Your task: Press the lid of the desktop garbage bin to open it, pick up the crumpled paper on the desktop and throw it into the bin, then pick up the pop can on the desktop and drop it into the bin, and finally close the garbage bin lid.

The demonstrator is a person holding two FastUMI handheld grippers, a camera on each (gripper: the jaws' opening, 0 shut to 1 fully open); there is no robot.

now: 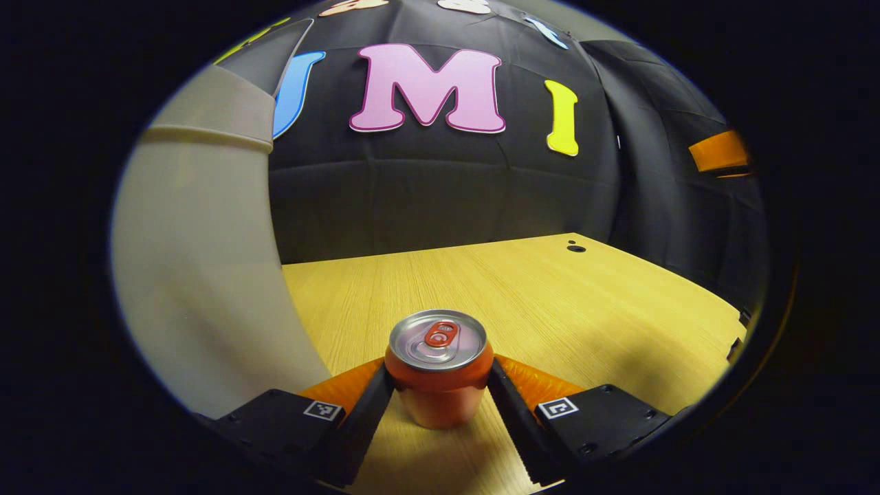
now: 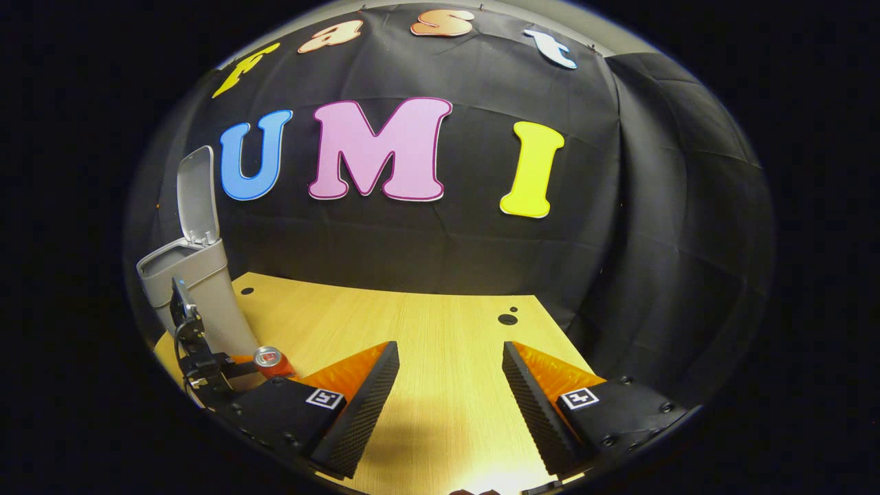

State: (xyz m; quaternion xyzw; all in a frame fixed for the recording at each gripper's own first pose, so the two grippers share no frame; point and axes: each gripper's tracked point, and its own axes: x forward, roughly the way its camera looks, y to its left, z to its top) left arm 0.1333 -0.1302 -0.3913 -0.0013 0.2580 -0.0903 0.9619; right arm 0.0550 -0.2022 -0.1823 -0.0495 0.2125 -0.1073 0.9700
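An orange pop can (image 1: 440,381) with a silver top stands upright on the wooden table (image 1: 550,302). My left gripper (image 1: 440,392) has one finger against each side of it. The grey garbage bin (image 1: 199,275) rises close on the can's left. In the right gripper view the bin (image 2: 203,295) stands at the far left with its lid (image 2: 198,192) tipped up and open. The can (image 2: 269,359) sits at its foot, with the left gripper (image 2: 206,364) reaching to it. My right gripper (image 2: 450,385) hovers open over bare table, nothing between its fingers.
Black cloth walls close the table at the back and right. Small round holes (image 2: 507,319) mark the tabletop near the back edge. The table's right edge (image 1: 729,323) runs near the wall. An orange piece (image 1: 718,152) shows at the far right.
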